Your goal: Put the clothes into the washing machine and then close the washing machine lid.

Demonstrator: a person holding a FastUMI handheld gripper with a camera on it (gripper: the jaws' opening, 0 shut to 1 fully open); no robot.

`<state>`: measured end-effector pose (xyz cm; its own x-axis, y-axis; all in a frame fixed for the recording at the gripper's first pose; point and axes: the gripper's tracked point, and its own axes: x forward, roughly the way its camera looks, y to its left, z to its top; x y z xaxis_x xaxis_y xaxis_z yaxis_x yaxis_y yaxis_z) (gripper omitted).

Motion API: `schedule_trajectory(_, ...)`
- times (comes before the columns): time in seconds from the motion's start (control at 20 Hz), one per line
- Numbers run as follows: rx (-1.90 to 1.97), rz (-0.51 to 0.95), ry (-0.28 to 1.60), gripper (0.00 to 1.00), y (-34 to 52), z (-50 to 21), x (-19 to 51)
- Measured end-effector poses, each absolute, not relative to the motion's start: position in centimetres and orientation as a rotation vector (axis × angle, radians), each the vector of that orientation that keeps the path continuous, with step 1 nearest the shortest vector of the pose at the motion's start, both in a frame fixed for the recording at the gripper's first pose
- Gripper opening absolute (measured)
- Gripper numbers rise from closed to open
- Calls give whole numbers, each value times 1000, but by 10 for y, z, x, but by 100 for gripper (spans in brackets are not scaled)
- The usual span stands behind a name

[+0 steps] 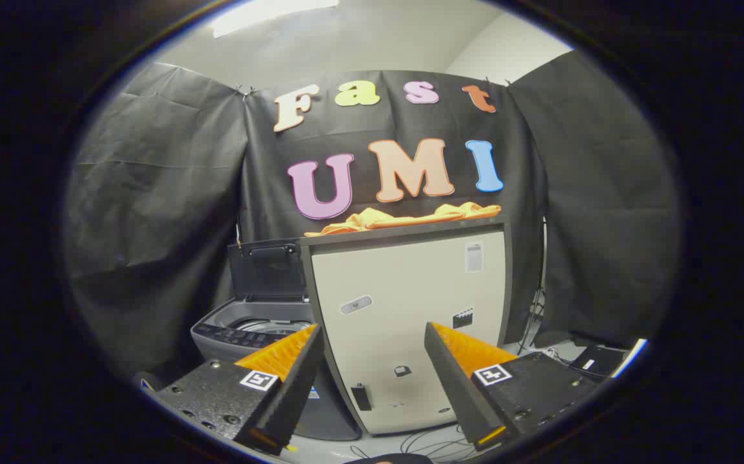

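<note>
gripper (372, 335): fingers spread wide apart, holding nothing, aimed at a tall pale cabinet (411, 322). orange clothes (404, 218): lying crumpled on the cabinet's dark top, well beyond the fingers. washing machine (249, 332): grey top-loader just beside the cabinet, behind the left finger, lid (269, 267) raised upright. cables (423, 444): on the floor below.

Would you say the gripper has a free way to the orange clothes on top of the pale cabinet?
Probably yes. The gripper is open with nothing between its fingers, and the orange clothes lie uncovered on the cabinet, well beyond and above the fingers, so it must rise first.
</note>
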<state>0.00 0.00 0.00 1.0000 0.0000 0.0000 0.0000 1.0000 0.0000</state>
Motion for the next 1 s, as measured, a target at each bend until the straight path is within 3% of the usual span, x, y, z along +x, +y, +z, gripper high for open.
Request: schedule_trajectory(1.0,-28,50,-4,95,30,34,23)
